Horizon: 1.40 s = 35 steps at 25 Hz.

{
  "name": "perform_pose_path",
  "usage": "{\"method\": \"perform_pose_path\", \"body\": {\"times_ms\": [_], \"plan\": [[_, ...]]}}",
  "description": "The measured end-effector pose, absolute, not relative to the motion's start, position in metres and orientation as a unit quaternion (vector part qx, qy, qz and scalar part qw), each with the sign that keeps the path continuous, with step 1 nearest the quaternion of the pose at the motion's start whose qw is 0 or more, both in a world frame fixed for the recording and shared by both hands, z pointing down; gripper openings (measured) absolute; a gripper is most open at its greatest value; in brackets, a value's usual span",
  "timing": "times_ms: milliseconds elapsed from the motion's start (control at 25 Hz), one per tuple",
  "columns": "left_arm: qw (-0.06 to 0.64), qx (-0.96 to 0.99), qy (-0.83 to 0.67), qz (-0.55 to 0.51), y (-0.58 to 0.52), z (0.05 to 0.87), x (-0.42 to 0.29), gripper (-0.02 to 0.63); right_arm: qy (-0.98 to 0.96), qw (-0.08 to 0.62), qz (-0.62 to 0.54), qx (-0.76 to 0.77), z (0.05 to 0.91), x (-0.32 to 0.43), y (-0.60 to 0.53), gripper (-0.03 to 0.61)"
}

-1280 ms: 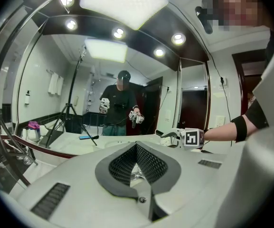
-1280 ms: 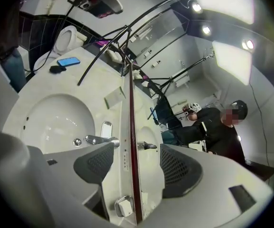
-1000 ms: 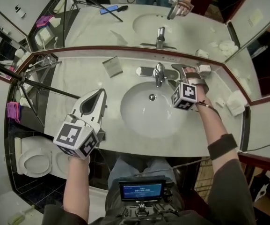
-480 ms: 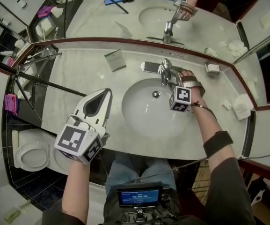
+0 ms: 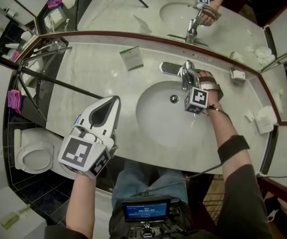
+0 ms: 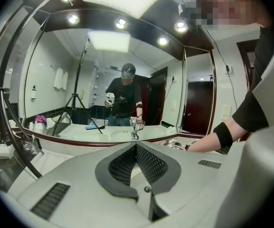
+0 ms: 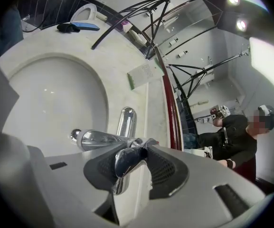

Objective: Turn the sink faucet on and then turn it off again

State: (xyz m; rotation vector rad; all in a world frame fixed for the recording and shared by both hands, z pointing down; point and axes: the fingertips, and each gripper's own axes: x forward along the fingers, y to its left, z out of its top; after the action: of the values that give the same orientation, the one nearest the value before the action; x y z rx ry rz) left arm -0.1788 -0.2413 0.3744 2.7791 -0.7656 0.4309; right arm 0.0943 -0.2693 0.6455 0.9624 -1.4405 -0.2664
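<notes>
The chrome faucet [image 5: 186,72] stands behind the white basin [image 5: 165,118]. My right gripper [image 5: 191,83] comes down onto it from the right. In the right gripper view the faucet handle [image 7: 127,158] lies between the dark pads [image 7: 163,167] of the right gripper [image 7: 144,148], whose jaws have just been closing and now press on it. The spout [image 7: 96,139] points over the bowl and I see no water running. My left gripper [image 5: 115,100] hovers over the counter left of the basin, shut and empty. In its own view the left gripper [image 6: 137,146] has its tips together.
A black tripod leg [image 5: 58,86] crosses the counter at the left. A small green-edged card [image 5: 132,58] lies near the mirror, a white soap dish [image 5: 239,75] and a folded towel [image 5: 265,119] at the right. A toilet [image 5: 34,158] is below left.
The right gripper has sunk from beside the faucet onto its handle, and its jaws have closed around it. The left gripper has hardly moved.
</notes>
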Motion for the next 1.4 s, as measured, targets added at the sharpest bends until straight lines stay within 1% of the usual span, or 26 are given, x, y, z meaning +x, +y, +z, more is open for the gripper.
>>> {"method": "perform_pose_path", "body": {"times_ms": [40, 360, 520, 680, 880, 1120, 1400], "plan": [[0.115, 0.947, -0.262, 0.147, -0.242, 0.375, -0.180, 0.000, -0.628, 0.641, -0.121, 0.424, 0.643, 0.095, -0.272, 0.133], [0.110, 0.949, -0.258, 0.146, -0.243, 0.374, -0.177, 0.000, -0.633, 0.656, -0.110, 0.396, 0.647, 0.097, -0.273, 0.137], [0.110, 0.949, -0.255, 0.148, -0.245, 0.374, -0.173, 0.000, -0.646, 0.648, -0.080, 0.396, 0.645, 0.100, -0.277, 0.130], [0.112, 0.948, -0.257, 0.148, -0.248, 0.374, -0.174, 0.000, -0.664, 0.643, -0.046, 0.378, 0.639, 0.100, -0.281, 0.110], [0.114, 0.949, -0.256, 0.143, -0.251, 0.372, -0.169, 0.000, -0.677, 0.646, -0.002, 0.354, 0.639, 0.104, -0.282, 0.110], [0.118, 0.949, -0.259, 0.137, -0.259, 0.370, -0.162, 0.000, -0.697, 0.629, 0.060, 0.338, 0.640, 0.109, -0.286, 0.110], [0.118, 0.948, -0.264, 0.132, -0.260, 0.368, -0.164, 0.000, -0.697, 0.630, 0.065, 0.337, 0.640, 0.110, -0.286, 0.110]]}}
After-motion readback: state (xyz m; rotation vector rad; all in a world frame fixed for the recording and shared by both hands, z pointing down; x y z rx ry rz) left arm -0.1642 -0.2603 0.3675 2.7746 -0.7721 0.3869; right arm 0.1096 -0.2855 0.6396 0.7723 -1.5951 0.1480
